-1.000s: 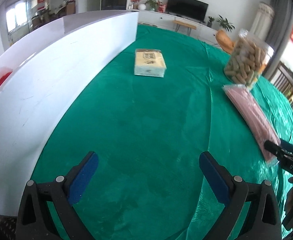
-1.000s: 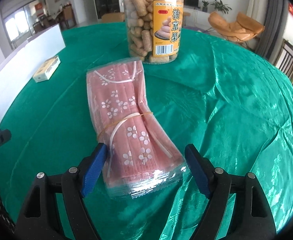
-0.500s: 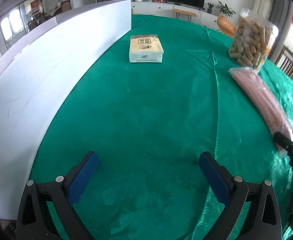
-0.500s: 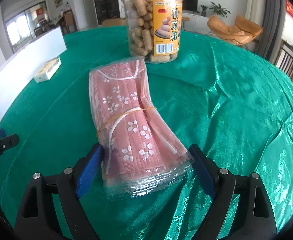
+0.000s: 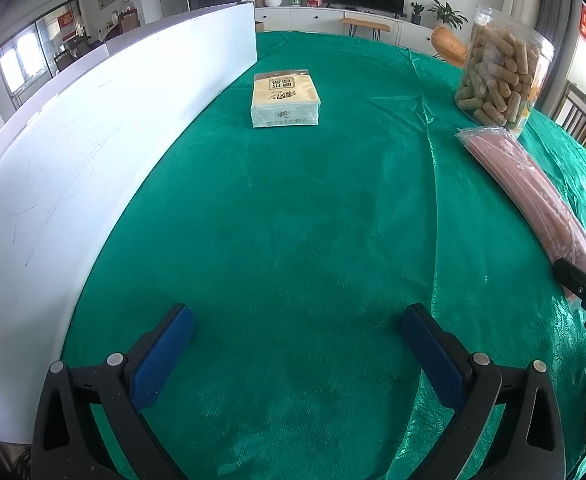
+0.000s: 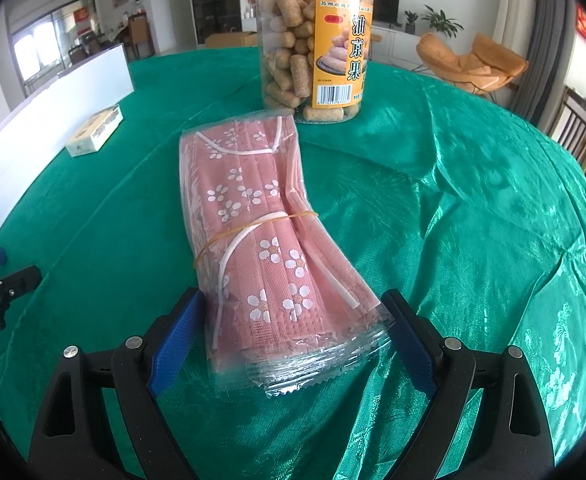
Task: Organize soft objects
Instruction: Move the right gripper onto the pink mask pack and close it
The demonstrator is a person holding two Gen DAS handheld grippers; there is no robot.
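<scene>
Right claw (image 6: 293,336) low over the worktop (image 6: 473,208), spread wide, near end of the mask pack (image 6: 261,240) sitting between its blue pads (image 6: 177,340); the left pad looks to be at the pack's film edge, the right pad just beside it; we judge nothing is gripped yet. Left claw (image 5: 293,352) also wide open, holding nothing, only green cloth between its pads; it hovers well apart from everything.

Where things lie: mask pack flat on the worktop, long axis running away from the right claw, far end just short of the snack jar (image 6: 313,40); a rubber band (image 6: 253,228) crosses its middle. Tissue pack (image 5: 285,98) sits across the worktop, near the white board (image 5: 93,152).

We take the step in hand to be the close on the mask pack.

Risks as we see them:
- the pads stand at the crimped end of the film; closing there may catch only loose plastic, and the masks inside could sag or slide out of the grip on the lift;
- the pack is soft and bowed; a hard squeeze may buckle it rather than hold it;
- the film looks slick; a slip is likely;
- the far end lies close to the jar; a forward push may nudge it;
- the cloth is wrinkled; low pads may snag it.
</scene>
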